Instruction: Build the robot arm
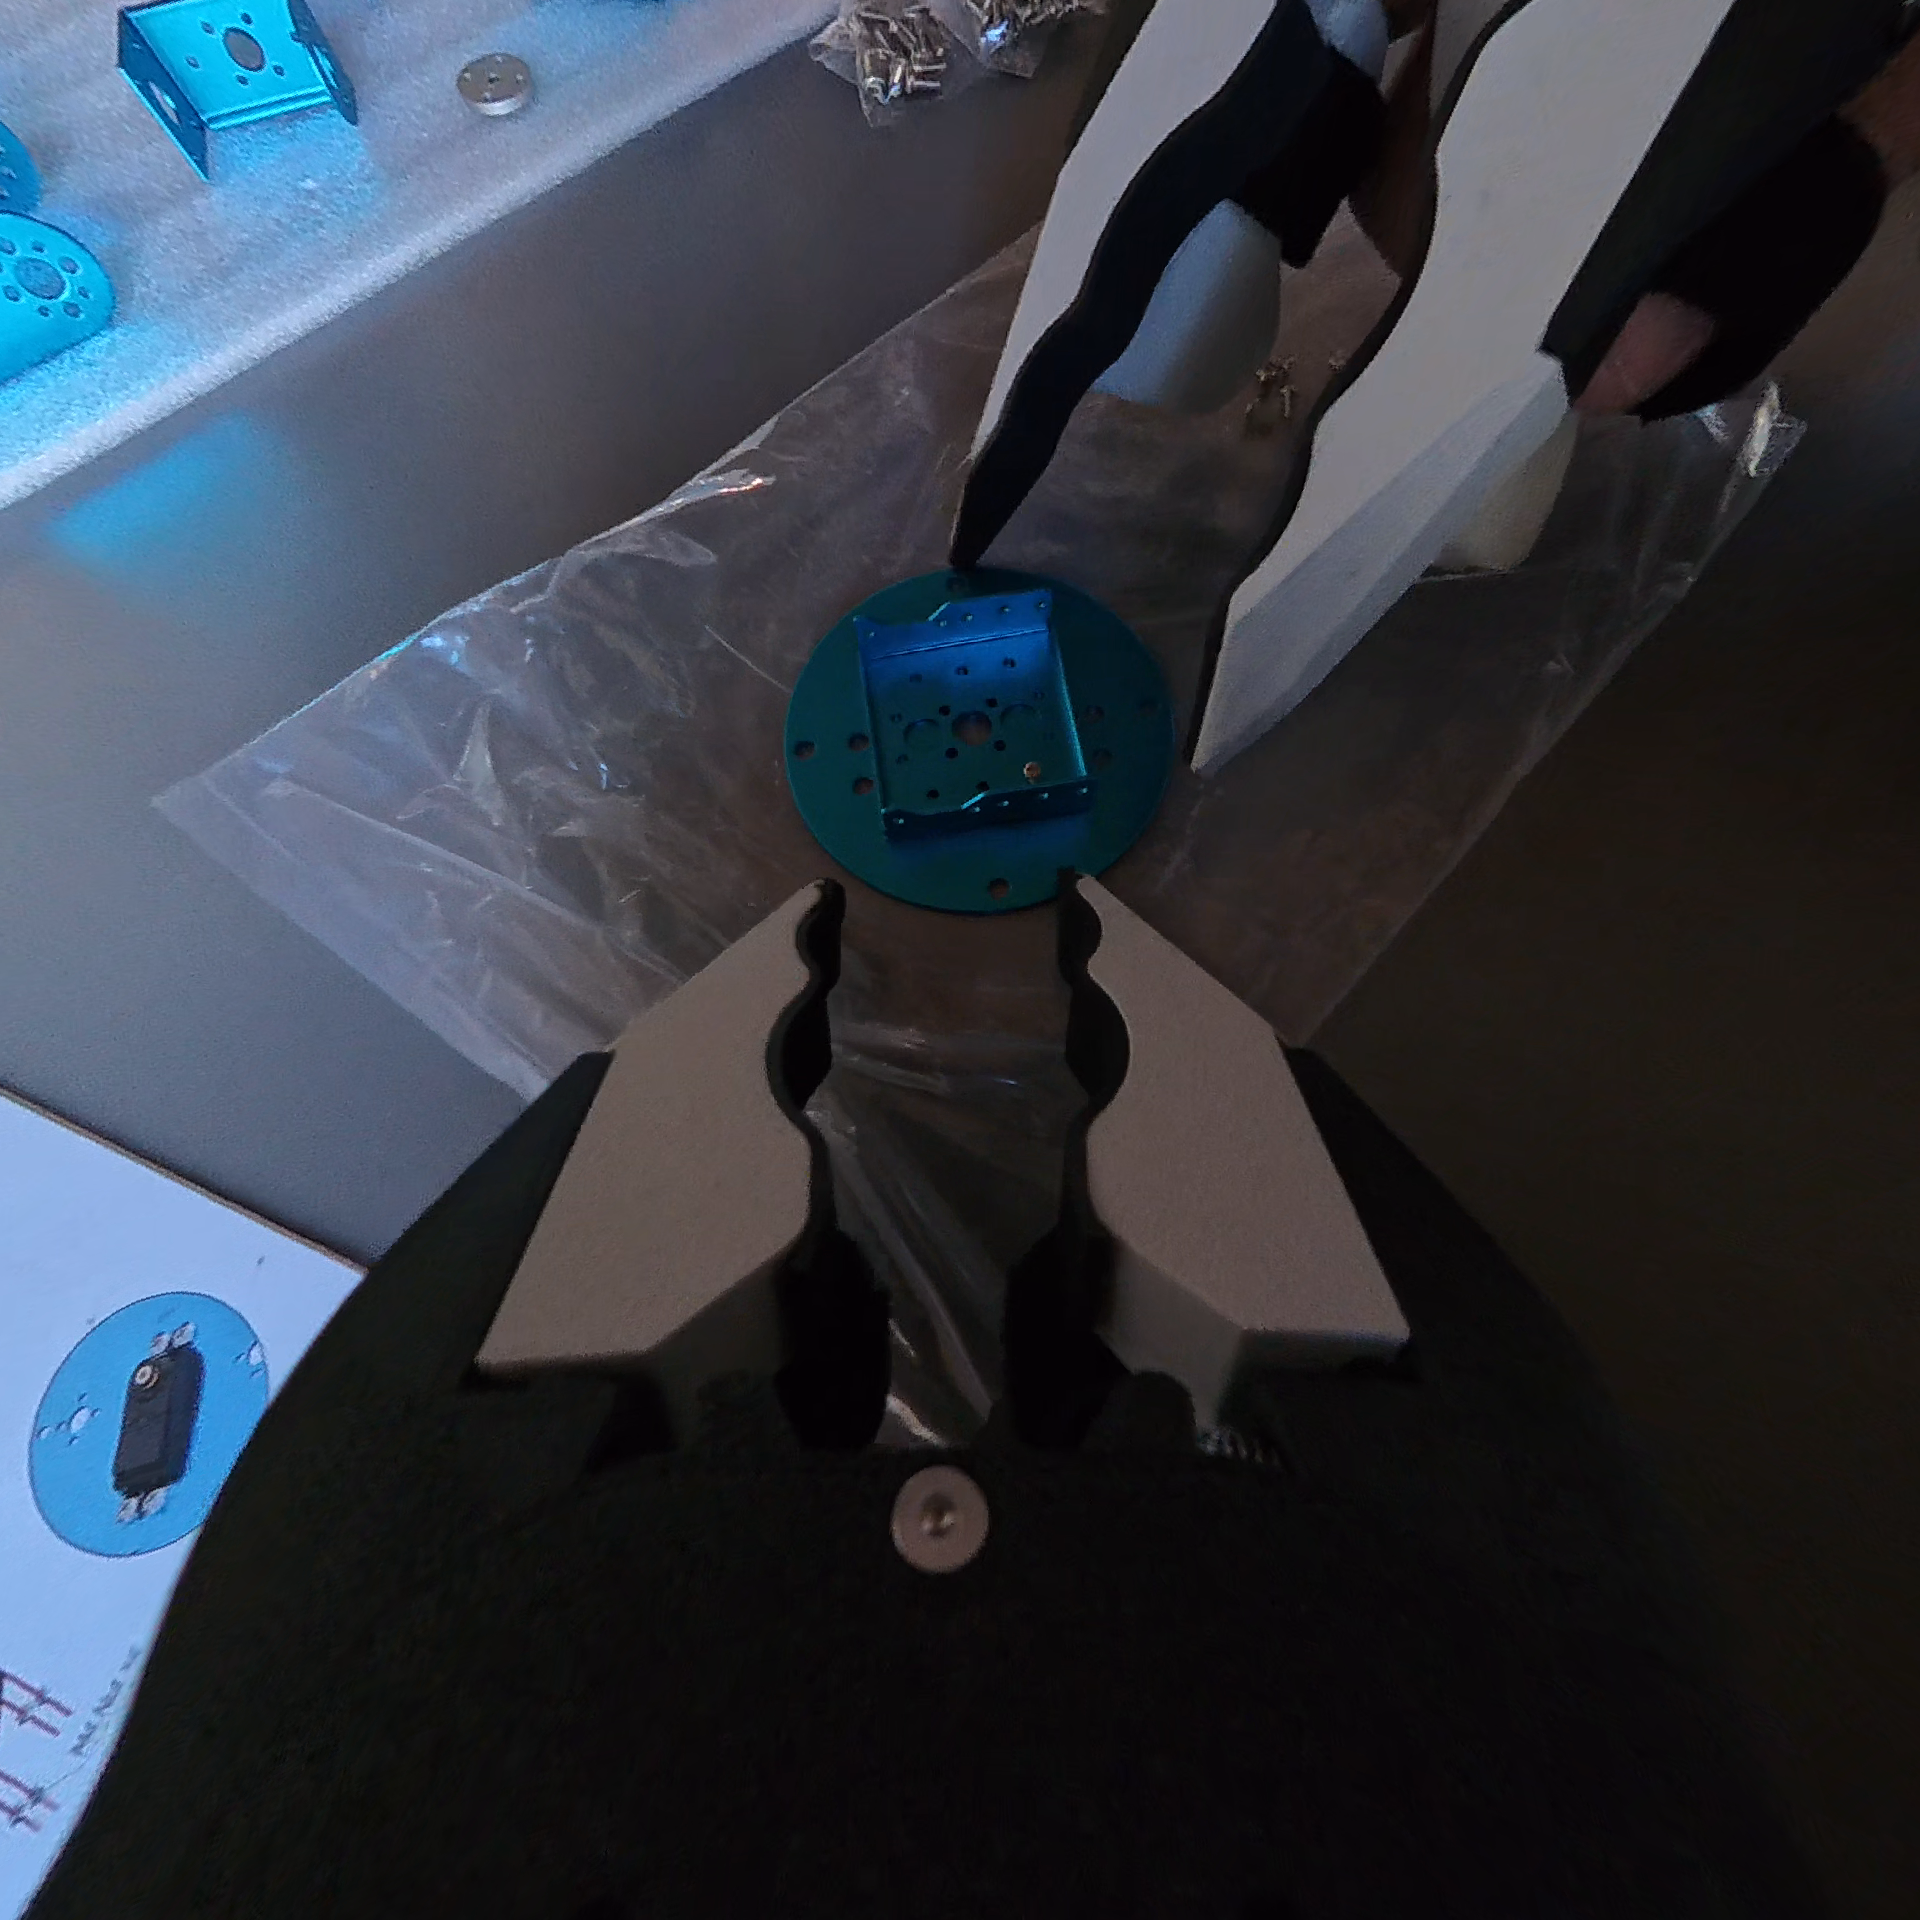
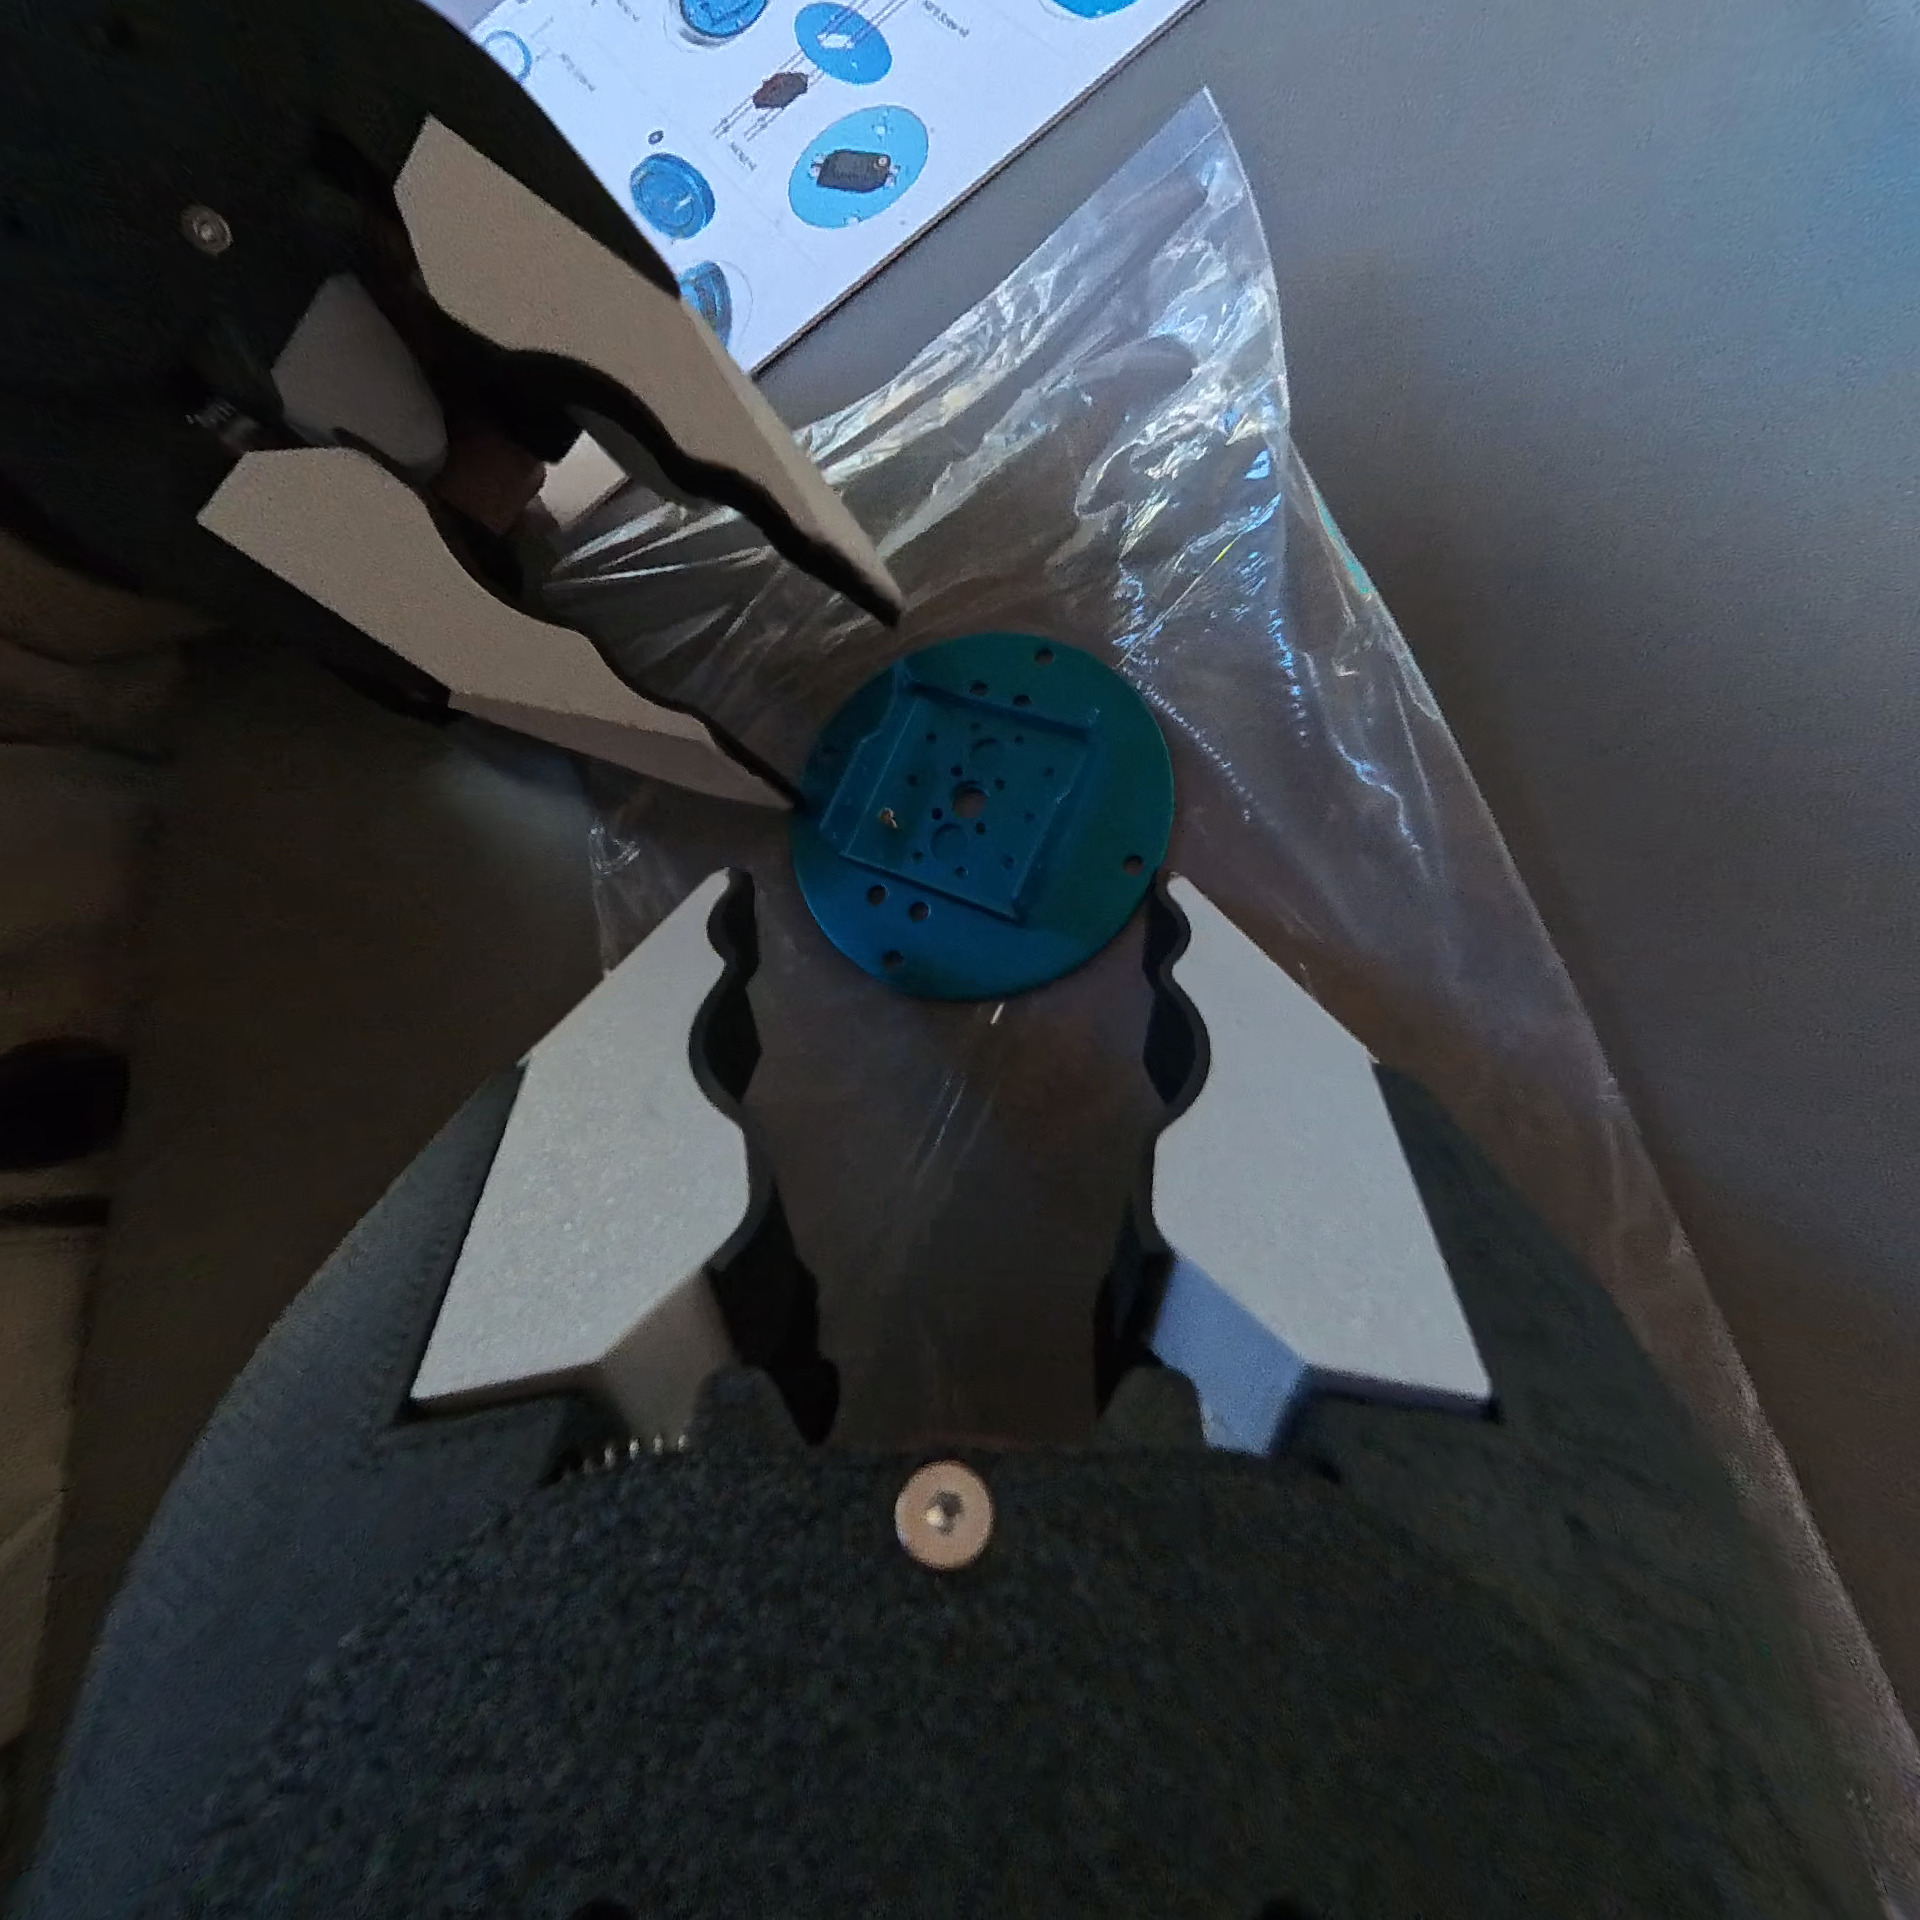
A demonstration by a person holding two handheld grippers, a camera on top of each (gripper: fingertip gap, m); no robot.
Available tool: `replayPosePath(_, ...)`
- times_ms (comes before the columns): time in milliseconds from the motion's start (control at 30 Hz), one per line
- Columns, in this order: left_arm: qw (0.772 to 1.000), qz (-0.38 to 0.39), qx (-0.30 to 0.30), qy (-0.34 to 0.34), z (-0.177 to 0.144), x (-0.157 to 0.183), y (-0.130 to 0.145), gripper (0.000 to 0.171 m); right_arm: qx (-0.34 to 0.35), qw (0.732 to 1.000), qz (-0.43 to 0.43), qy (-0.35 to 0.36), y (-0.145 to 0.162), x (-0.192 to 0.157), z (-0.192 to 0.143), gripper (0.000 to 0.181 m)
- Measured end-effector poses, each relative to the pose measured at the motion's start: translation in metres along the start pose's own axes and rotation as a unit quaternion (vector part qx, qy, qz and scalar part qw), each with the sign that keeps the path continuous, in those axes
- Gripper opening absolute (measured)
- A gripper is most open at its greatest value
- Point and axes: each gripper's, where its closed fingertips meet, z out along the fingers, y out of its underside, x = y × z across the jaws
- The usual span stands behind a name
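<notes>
A round blue metal disc (image 1: pixel 831 727) with holes lies flat on a clear plastic bag. A blue U-shaped bracket (image 1: pixel 977 717) sits on its middle, flanges up. My left gripper (image 1: pixel 948 883) is open and empty, its tips at the disc's near edge. My right gripper (image 1: pixel 1086 665) comes in from the far side, open, one tip at the disc's far edge and one at its right edge. In the right wrist view the disc (image 2: pixel 935 945) and bracket (image 2: pixel 966 800) lie just ahead of my open right gripper (image 2: pixel 948 881). The left gripper (image 2: pixel 847 712) has one tip against the disc's left edge.
The clear plastic bag (image 1: pixel 499 790) spreads across the dark table. A white printed sheet (image 1: pixel 104 1351) lies at the near left. A pale foam pad at the back holds a blue bracket (image 1: pixel 239 78), a silver hub (image 1: pixel 496 83) and a bag of screws (image 1: pixel 914 52). Loose screws (image 1: pixel 1273 390) lie beyond the disc. It is some 4 cm from my left tips to the round blue metal disc (image 1: pixel 831 727).
</notes>
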Motion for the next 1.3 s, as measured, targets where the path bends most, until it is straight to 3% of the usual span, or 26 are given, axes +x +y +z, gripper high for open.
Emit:
replayPosePath(133, 1.0, 0.009, -0.001, 0.018, 0.0, 0.008, 0.0, 0.027, 0.014, 0.999, 0.035, -0.018, -0.004, 0.0, -0.001, 0.075)
replayPosePath(267, 1.0, 0.012, -0.001, 0.019, 0.001, 0.009, 0.0, 0.025, 0.04, 0.994, 0.092, -0.05, -0.008, 0.002, -0.004, 0.072)
replayPosePath(567, 1.0, 0.013, 0.002, 0.022, 0.0, 0.009, 0.0, 0.025, 0.078, 0.985, 0.131, -0.075, -0.016, 0.004, -0.012, 0.06)
replayPosePath(867, 1.0, 0.013, 0.007, 0.028, -0.001, 0.01, -0.001, 0.025, 0.145, 0.943, 0.253, -0.162, -0.03, 0.008, -0.025, 0.035)
replayPosePath(900, 1.0, 0.013, 0.007, 0.027, -0.001, 0.01, -0.001, 0.023, 0.145, 0.937, 0.258, -0.185, -0.031, 0.003, -0.026, 0.022)
replayPosePath(967, 1.0, 0.015, 0.005, 0.026, -0.001, 0.01, -0.001, 0.022, 0.134, 0.924, 0.271, -0.232, -0.032, -0.01, -0.021, 0.016)
replayPosePath(1300, 1.0, 0.019, 0.001, 0.02, 0.0, 0.009, 0.0, 0.022, 0.084, 0.936, 0.284, -0.192, -0.016, -0.006, -0.005, 0.005)
